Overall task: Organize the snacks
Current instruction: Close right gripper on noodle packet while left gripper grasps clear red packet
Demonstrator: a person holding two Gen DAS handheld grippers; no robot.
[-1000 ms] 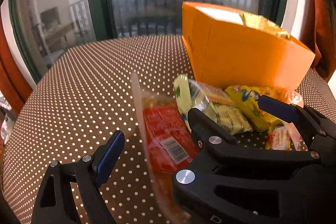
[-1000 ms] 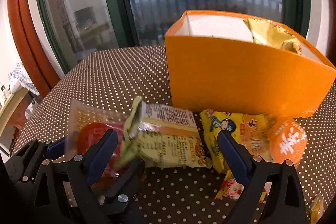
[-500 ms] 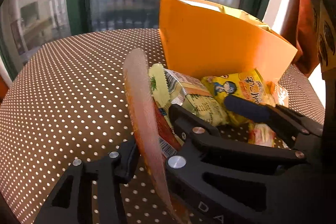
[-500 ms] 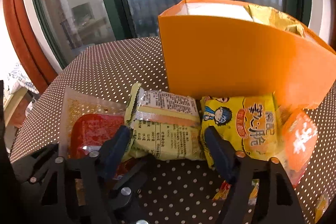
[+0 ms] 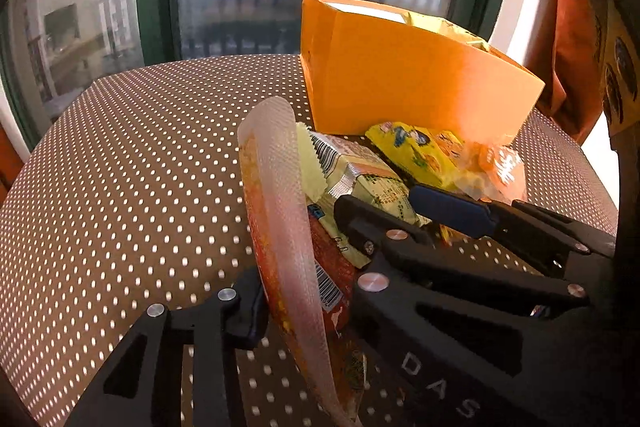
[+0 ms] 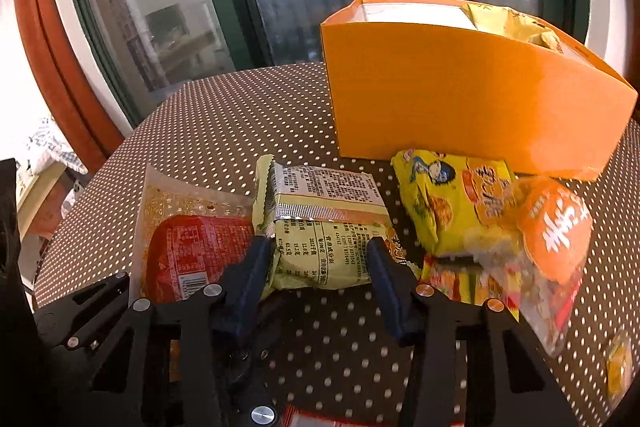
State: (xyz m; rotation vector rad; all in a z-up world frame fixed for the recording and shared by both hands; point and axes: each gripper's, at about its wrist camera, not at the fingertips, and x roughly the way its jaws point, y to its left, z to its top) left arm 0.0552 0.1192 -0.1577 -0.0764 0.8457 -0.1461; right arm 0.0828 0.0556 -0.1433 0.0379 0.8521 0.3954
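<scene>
Left hand-held gripper (image 5: 304, 307): jaws are closing on the red-and-clear sachet (image 5: 280, 227); its edge is stood up and curled between the pads, and contact is seen on both sides. A barcode sticker is seen on the sachet's red label, but the printed text is too small to be read.

Right hand-held gripper (image 6: 320, 279): jaws are closing around the pale green packet (image 6: 320, 227). The left pad is pressed on the packet's side; the right pad is at its edge, and contact there cannot be confirmed. The packet's back is faced up, a table of small Chinese print and a silver seam strip are shown, and no brand can be read.

The yellow packet (image 6: 452, 203) is laid just right of the green one on the dotted desk (image 6: 224, 131); a cartoon face and large red Chinese characters are printed on it. An orange round-labelled bag (image 6: 556, 231) with white Chinese characters is overlapped on its right corner, and a small yellow-red wrapper (image 6: 452, 283) is partly hidden beneath. All are laid in front of the orange box (image 6: 460, 99), which is stood open-topped on the desk by the window; a yellow bag (image 6: 516, 23) is seen inside at its right end.

"DAS" is moulded on the black gripper body nearest the left camera.
</scene>
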